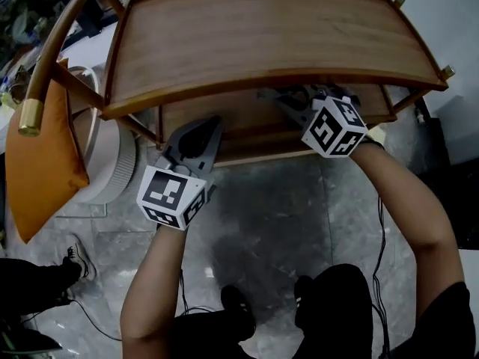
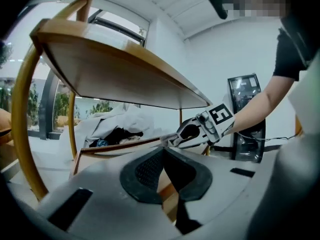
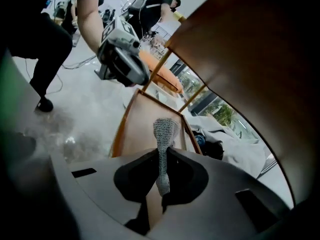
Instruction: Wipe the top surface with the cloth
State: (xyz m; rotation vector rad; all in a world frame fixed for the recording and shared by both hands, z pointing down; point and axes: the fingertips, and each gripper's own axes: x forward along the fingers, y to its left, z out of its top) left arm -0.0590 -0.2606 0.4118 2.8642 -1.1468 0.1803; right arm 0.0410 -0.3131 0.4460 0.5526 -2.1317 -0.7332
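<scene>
Since both grippers sat under the top (image 1: 269,36), over the lower shelf (image 1: 239,122), I judged wiping had not started. My left gripper (image 1: 203,133) was closed on nothing. My right gripper (image 3: 161,156) pinched the cloth (image 3: 164,131). Only the right gripper view showed that plainly, because the top blocked the head view.

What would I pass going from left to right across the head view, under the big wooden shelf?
An orange cushion → white round ribbed object → left gripper → right gripper, which pinches a grey mesh cloth.
</scene>
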